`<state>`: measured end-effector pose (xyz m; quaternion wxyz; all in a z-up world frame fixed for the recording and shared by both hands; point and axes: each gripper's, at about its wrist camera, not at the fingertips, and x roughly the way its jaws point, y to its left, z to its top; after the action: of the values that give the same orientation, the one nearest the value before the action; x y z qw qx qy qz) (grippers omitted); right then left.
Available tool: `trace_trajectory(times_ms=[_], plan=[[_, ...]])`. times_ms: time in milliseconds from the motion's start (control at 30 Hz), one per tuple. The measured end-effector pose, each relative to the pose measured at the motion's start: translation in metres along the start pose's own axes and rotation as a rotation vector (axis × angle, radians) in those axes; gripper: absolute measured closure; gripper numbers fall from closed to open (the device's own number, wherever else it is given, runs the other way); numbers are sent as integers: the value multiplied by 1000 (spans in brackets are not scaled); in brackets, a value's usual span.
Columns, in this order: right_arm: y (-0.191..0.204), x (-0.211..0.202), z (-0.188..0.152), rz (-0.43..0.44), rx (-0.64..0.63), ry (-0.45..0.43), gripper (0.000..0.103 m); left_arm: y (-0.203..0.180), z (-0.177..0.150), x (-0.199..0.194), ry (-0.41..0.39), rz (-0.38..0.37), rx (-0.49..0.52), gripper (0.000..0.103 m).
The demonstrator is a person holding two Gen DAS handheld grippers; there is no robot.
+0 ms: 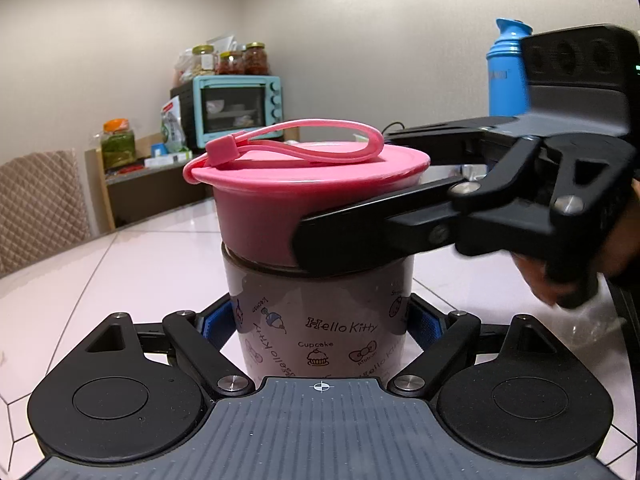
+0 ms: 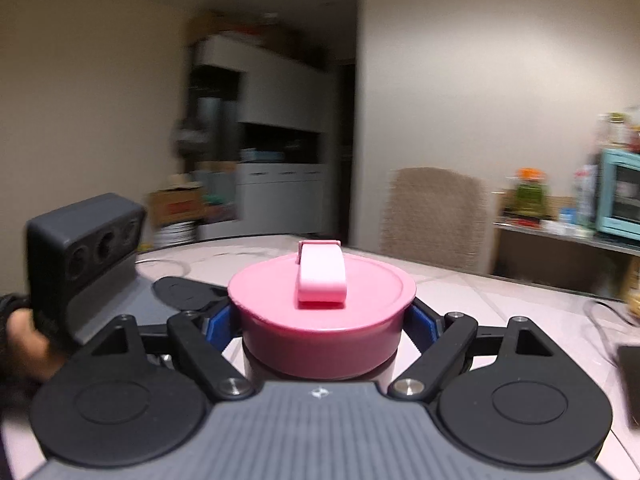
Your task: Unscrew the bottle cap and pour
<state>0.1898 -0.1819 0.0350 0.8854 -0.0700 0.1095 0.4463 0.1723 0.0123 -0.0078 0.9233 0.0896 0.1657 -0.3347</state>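
- right claw [image 2: 322,320] is clamped on the pink cap [image 2: 320,300]
- left claw [image 1: 320,324] squeezes the Hello Kitty bottle [image 1: 320,320] body, at 6 o'clock under the cap, upright on the desk [image 1: 120,264]
- cap looks seated, so unscrewing and pouring are both left

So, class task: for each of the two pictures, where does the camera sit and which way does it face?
Left wrist: on the left claw, facing the bottle it clamps; the right claw and a hand show.
Right wrist: on the right claw, facing the pink cap it clamps; the left claw's body shows.
Shared: cap, blue oven.
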Motion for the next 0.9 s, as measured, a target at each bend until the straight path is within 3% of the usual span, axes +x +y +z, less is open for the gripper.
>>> trace_trajectory(times_ms=[200, 300, 400, 467, 567, 900], plan=[[-40, 3, 6, 256, -40, 9, 18, -1, 0, 0, 0, 1, 2, 13], [-48, 6, 8, 318, -45, 7, 18, -1, 0, 0, 0, 1, 2, 13], [-46, 4, 11, 321, -57, 6, 18, -1, 0, 0, 0, 0, 2, 13], [-42, 3, 12, 307, -57, 3, 18, -1, 0, 0, 0, 0, 2, 13], [-34, -1, 9, 217, -62, 4, 2, -1, 1, 2, 0, -1, 0, 13], [26, -20, 4, -118, 54, -27, 2, 2, 1, 3, 0, 0, 0, 13]])
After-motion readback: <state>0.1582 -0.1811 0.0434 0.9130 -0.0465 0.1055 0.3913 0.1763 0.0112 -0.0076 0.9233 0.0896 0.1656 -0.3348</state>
